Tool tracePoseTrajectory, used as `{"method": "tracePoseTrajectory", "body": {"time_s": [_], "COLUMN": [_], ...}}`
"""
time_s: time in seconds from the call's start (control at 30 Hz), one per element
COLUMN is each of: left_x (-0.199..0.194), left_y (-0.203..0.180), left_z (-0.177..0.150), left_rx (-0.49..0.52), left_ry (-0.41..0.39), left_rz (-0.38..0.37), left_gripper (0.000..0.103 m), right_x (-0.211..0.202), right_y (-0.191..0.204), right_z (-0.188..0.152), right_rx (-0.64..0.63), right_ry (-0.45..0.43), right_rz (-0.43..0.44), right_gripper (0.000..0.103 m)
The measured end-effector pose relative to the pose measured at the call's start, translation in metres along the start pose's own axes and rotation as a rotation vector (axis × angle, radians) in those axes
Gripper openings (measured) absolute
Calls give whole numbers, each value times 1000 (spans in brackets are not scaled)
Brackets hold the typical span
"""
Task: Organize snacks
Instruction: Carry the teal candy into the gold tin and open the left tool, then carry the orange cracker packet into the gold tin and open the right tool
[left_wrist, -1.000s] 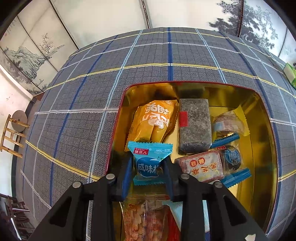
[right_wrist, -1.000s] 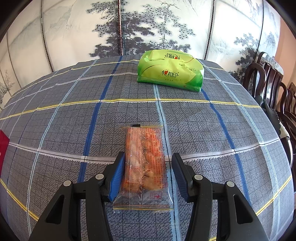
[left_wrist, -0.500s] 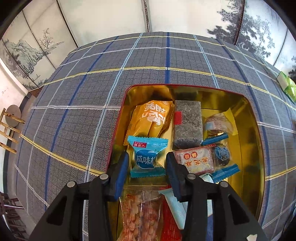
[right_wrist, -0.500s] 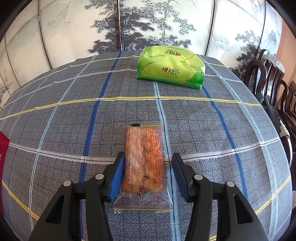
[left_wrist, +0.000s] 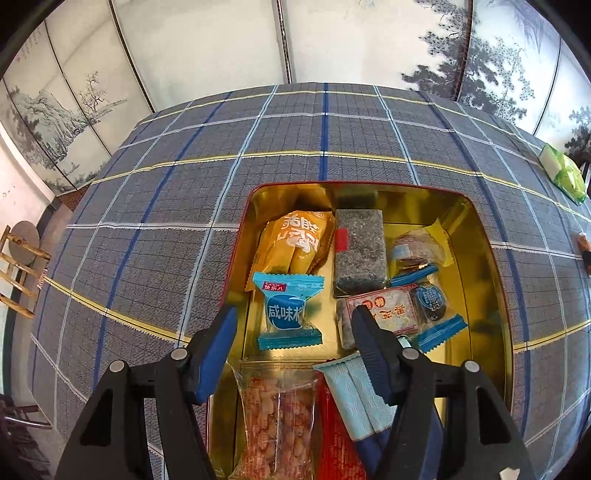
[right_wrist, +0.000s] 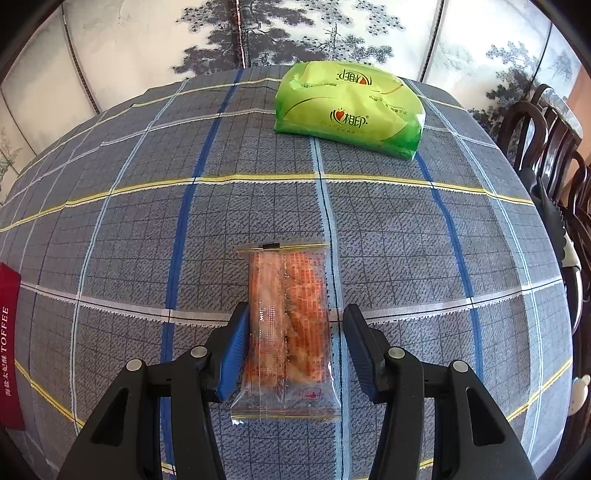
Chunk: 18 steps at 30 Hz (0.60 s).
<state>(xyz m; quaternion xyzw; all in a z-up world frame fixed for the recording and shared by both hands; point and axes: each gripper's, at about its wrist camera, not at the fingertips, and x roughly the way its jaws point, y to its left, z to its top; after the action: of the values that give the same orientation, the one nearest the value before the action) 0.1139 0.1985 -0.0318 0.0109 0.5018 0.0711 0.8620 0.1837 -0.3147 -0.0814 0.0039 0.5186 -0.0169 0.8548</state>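
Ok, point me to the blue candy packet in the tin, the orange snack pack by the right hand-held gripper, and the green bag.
blue candy packet (left_wrist: 287, 312): left wrist view, printed middle.
orange snack pack (right_wrist: 288, 325): right wrist view, wrapper centre.
green bag (right_wrist: 349, 107): right wrist view, front face.

Left gripper (left_wrist: 295, 330) and right gripper (right_wrist: 293, 328) share one build: black angular plastic linkage arms, silver pivot screws, and jaws faced with blue ribbed pads.
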Motion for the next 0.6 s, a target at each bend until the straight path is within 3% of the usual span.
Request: {"method": "tracePoseTrajectory", "body": {"time_s": [0.2, 0.4, 0.6], "left_x": [-11, -15, -21], "left_y": [2, 0, -3], "left_z": [-3, -5, -9], "left_rx": [-8, -15, 1], "left_ry": [-21, -13, -36], "left_rz": [-16, -36, -15], "left_gripper": [68, 69, 71], "right_x": [-1, -4, -6], "right_y": [1, 9, 13], "right_z": [-2, -7, -10], "right_rx": [19, 24, 31], "right_ry": [-11, -37, -45], "right_rz": [-11, -24, -35], "right_gripper": [50, 39, 38]}}
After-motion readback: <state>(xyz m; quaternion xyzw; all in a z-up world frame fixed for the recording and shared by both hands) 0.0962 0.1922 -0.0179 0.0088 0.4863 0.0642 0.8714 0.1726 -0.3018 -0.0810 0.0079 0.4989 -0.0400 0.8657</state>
